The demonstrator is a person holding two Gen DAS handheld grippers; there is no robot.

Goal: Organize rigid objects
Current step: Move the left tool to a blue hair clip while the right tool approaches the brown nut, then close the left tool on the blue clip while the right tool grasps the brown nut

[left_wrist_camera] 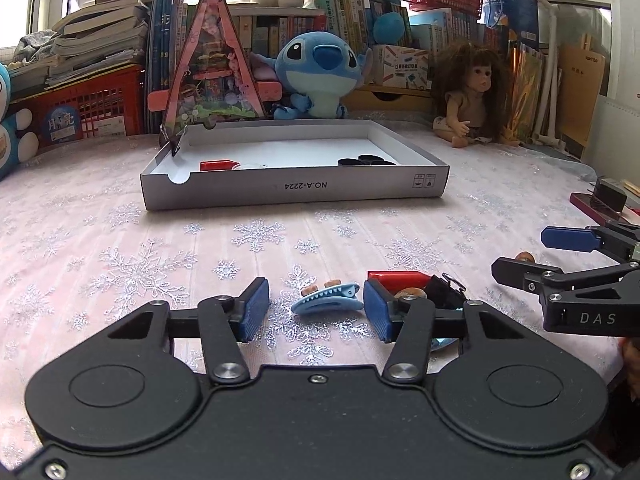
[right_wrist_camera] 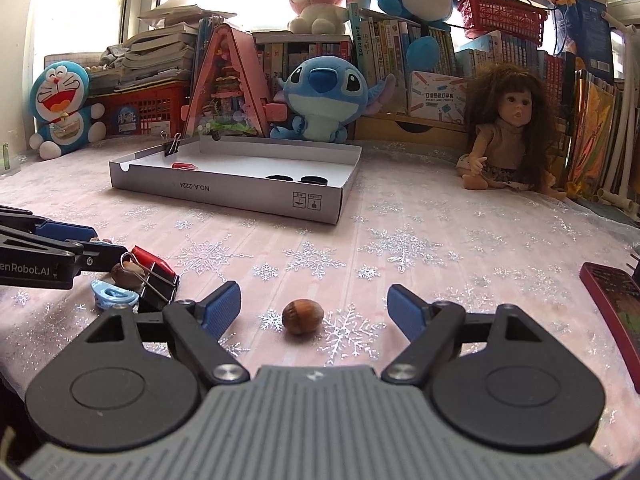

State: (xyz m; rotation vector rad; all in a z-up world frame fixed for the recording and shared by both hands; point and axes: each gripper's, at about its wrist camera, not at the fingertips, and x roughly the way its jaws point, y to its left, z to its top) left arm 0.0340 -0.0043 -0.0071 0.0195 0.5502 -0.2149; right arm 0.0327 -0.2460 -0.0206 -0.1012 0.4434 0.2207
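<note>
My left gripper (left_wrist_camera: 316, 306) is open, its blue pads either side of a light-blue hair clip (left_wrist_camera: 325, 300) on the tablecloth. Behind its right pad lie a red clip (left_wrist_camera: 396, 279), a brown nut (left_wrist_camera: 410, 293) and a black binder clip (left_wrist_camera: 444, 290). My right gripper (right_wrist_camera: 314, 310) is open around a brown nut (right_wrist_camera: 303, 316). The same pile shows at left in the right wrist view: hair clip (right_wrist_camera: 114, 295), binder clip (right_wrist_camera: 158, 282), red clip (right_wrist_camera: 150, 258). A shallow grey cardboard box (left_wrist_camera: 296, 190) holds a red clip (left_wrist_camera: 216, 165) and black round pieces (left_wrist_camera: 366, 160).
Plush toys, a doll (right_wrist_camera: 504, 128), books and red baskets line the back edge. A dark red case (right_wrist_camera: 614, 308) lies at the right. A binder clip (right_wrist_camera: 173, 146) is clamped on the box's far-left rim. The right gripper shows at right in the left wrist view (left_wrist_camera: 540, 256).
</note>
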